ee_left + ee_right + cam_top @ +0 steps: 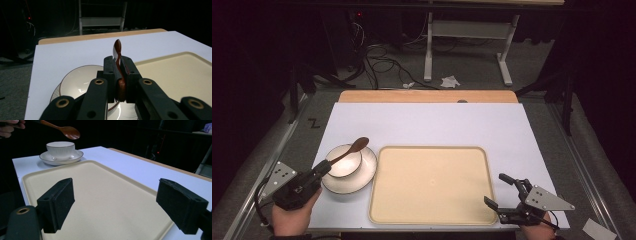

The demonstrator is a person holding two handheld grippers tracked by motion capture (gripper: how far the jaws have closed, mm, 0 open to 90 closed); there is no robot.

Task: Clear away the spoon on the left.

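Note:
My left gripper (pixel 323 167) is shut on the handle of a brown wooden spoon (pixel 352 149), holding it in the air above a white cup (pixel 344 160) that stands on a white saucer (pixel 362 177). In the left gripper view the spoon (pixel 118 51) stands edge-on between the pads, over the cup (pixel 80 81). My right gripper (pixel 499 192) rests open at the tan tray's (pixel 432 185) near right corner, nothing between its pads. From the right gripper view the spoon's bowl (pixel 70 132) hovers above the cup (pixel 60 149) and saucer (pixel 51 158), beyond the tray (pixel 105 202).
The tray lies bare on a white mat (pixel 427 125) covering the wooden table (pixel 427 96). Cables and a metal stand's legs (pixel 428 60) sit on the floor behind the table. Dark room all around.

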